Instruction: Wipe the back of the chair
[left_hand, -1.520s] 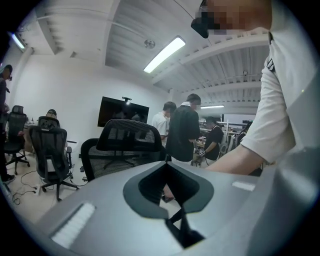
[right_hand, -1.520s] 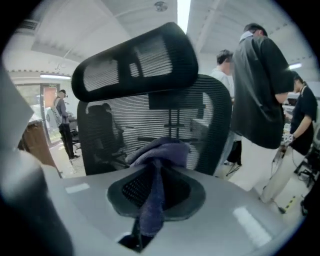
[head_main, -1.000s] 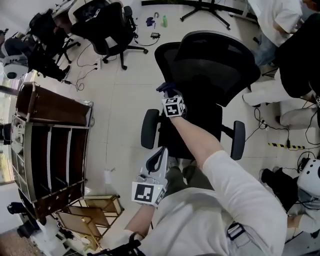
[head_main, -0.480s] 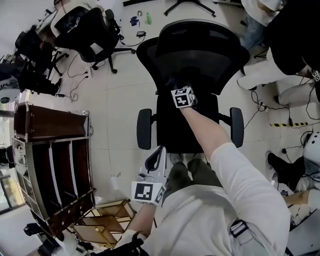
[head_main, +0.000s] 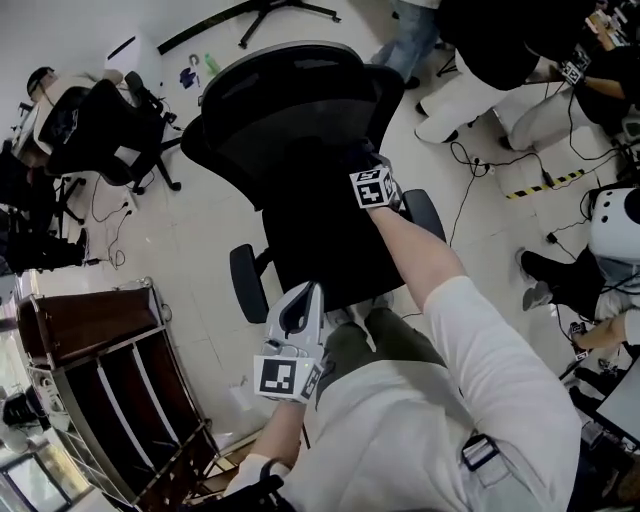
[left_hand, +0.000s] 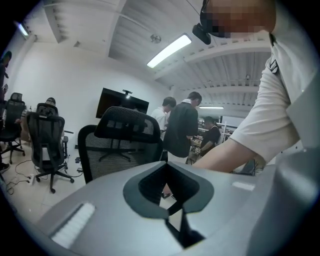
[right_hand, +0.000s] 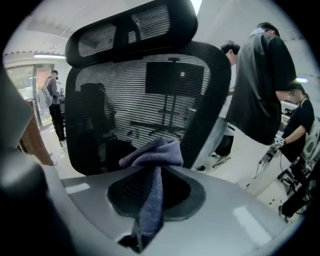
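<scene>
Right gripper view: the right gripper (right_hand: 150, 200) is clamped on a blue-grey cloth (right_hand: 156, 150), bunched low against the mesh chair back (right_hand: 150, 85); whether it touches is unclear; the left gripper (left_hand: 175, 210) hangs closed and empty, apart from the chair; wiping looks under way, with the upper mesh and headrest (right_hand: 130, 30) probably left.

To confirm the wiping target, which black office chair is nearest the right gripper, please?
The mesh-backed chair before the person: the right gripper, holding a blue cloth, is at its backrest. The other chair stands far left.
</scene>
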